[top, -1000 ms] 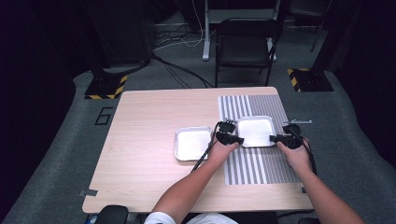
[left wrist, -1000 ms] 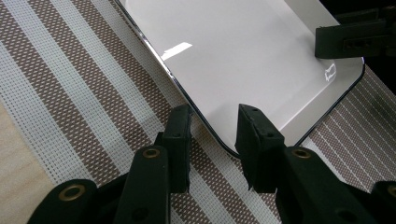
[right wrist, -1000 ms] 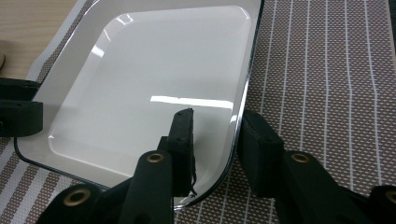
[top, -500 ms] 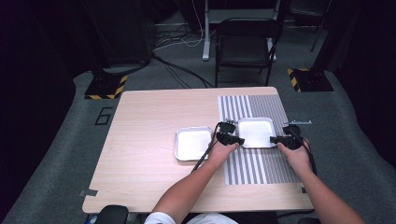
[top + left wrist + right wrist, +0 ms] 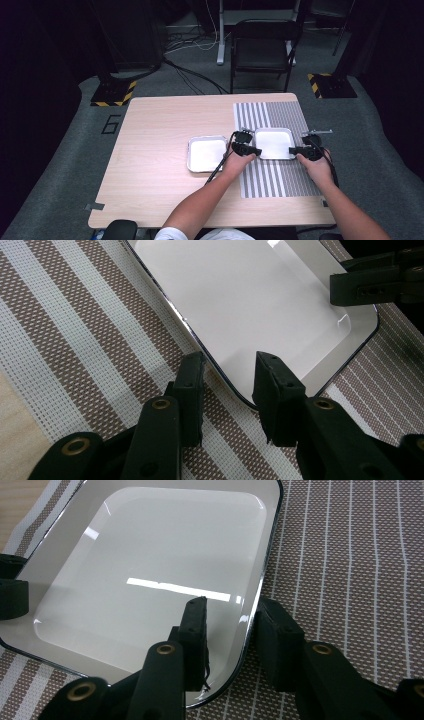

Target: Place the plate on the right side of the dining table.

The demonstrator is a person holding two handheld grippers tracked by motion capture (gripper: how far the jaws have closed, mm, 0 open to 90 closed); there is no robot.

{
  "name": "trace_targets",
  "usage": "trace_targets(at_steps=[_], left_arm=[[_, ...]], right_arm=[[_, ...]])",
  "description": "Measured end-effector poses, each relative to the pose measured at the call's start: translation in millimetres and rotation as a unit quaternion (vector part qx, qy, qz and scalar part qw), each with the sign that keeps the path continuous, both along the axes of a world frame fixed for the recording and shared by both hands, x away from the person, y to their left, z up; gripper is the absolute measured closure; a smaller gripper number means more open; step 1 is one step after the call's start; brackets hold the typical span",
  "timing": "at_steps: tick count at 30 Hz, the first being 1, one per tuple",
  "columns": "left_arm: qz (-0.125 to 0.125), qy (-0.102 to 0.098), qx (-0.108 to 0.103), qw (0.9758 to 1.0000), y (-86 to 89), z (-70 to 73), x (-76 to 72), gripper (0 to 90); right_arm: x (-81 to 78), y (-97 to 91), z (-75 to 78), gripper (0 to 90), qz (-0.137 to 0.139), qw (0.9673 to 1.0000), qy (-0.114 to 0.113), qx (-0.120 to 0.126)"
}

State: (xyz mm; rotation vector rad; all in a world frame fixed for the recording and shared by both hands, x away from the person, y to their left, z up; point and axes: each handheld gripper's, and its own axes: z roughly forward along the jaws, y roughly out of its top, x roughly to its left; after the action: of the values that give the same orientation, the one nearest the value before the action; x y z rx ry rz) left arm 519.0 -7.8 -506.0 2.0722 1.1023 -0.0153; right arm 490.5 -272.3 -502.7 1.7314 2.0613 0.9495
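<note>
a person seated at the near edge of a wooden bench point(image 5: 160, 150) is working two hand-held grippers around a white square tray point(image 5: 274, 143) with a thin dark rim. the tray is lying flat on a striped woven mat point(image 5: 280, 175) that is covering the right part of the bench, toward the far right corner.

the left gripper point(image 5: 245, 148) is sitting at the tray's left edge. in the left gripper view its fingers point(image 5: 192, 390) are standing apart with the tray's rim running between them near a corner, one finger over the mat and the other over the white surface; whether either is touching the rim is impossible to tell.

the right gripper point(image 5: 306, 150) is sitting at the tray's right edge. in the right gripper view its fingers point(image 5: 196, 630) are likewise parted and straddling the rim, one inside the tray and one outside above the mat, not closed on it.

a second tray point(image 5: 206, 153), metal-rimmed with a white inside, is lying on bare wood just left of the mat, near the middle of the bench. a dark folding chair point(image 5: 262, 47) is standing on the grey floor beyond the far edge, with cables point(image 5: 192, 75) trailing across the floor beside it.
</note>
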Motion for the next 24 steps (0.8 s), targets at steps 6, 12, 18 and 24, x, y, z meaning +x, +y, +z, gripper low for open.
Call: trace_targets(at_steps=[6,12,18,24], left_arm=[[0.0,-0.002,0.003,1.0,-1.0,-1.2,-1.0,65.4],[-0.001,-0.003,0.002,1.0,0.6,-1.3,-0.4,64.7],[0.003,-0.008,-0.005,1.0,2.1,1.7,0.3,64.1],[0.006,-0.007,-0.005,0.9999,2.3,1.3,0.6,63.2]], right_arm=[[0.2,0.5,-1.1,66.1,0.003,1.0,0.004,-0.003],[-0.1,0.2,-0.9,65.1,0.003,1.0,0.002,-0.003],[-0.4,-0.1,-0.4,64.5,0.003,1.0,-0.004,-0.007],[-1.5,-1.0,2.5,63.8,0.002,1.0,-0.009,-0.001]])
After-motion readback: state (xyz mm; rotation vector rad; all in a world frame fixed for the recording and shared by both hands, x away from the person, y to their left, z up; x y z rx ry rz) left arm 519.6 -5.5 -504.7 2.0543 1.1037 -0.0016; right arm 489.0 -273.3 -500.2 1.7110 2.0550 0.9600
